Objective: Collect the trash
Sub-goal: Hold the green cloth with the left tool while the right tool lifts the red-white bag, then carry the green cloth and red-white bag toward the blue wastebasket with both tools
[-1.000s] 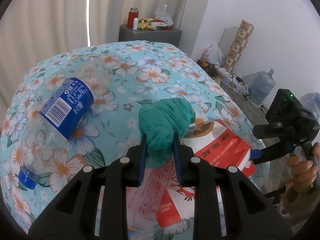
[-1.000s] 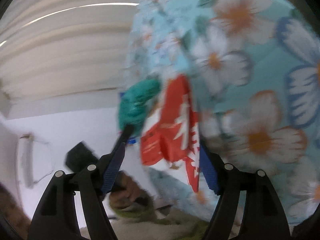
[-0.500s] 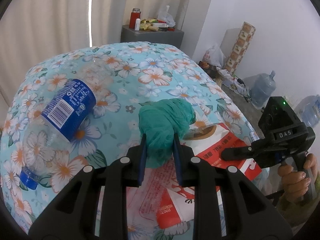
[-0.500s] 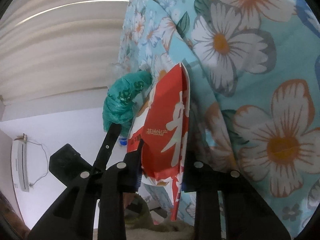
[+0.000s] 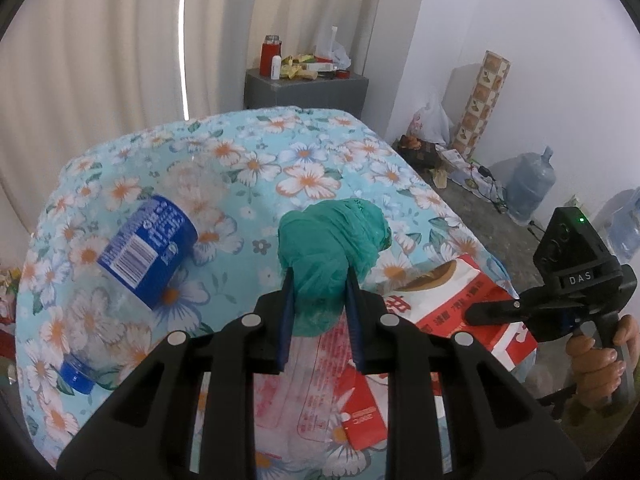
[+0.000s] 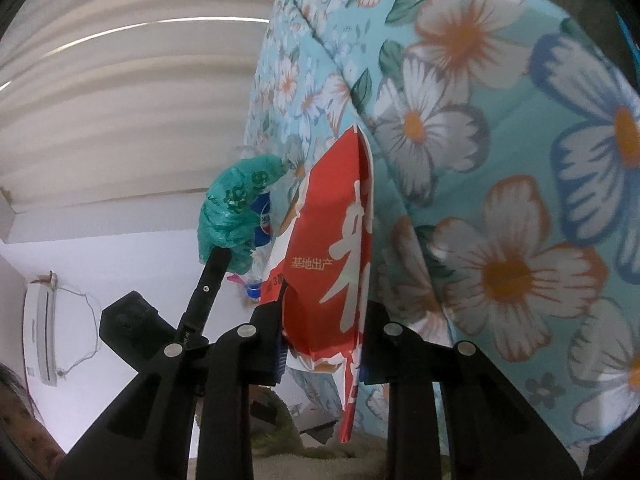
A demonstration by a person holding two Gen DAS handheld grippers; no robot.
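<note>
Left hand-held gripper (image 5: 319,316): clenched on a crumpled green plastic bag (image 5: 334,240); the bag is pinched between the two blue-padded fingers and bulges out above them.
Green plastic bag, position: held just above the floral-covered bed (image 5: 248,184), over the near end of the red and white packaging.
Right hand-held gripper (image 6: 322,344): grasping the red and white paper bag (image 6: 332,248) by its edge; the pads are pressed on both faces of the paper. In the left wrist view this gripper (image 5: 490,312) is seen at the right, its finger lying across the red bag (image 5: 452,304), with a hand (image 5: 596,364) wrapped round the grip.
Red and white paper bag, position: lying at the right-hand edge of the bed, partly past the edge, beside the green bag; printed characters are seen on the red face.
Plastic bottle (image 5: 132,276): clear, with a blue label and blue cap, laid on its side on the bed to the left of the green bag, apart from it and touched by neither gripper.
Pale printed wrapper (image 5: 316,384): lying flat on the bed below the left fingers, partly hidden by them.
Background: curtains (image 5: 120,40), a grey cabinet (image 5: 306,90) with small items on top, and water jugs (image 5: 530,184) on the floor by the wall.
</note>
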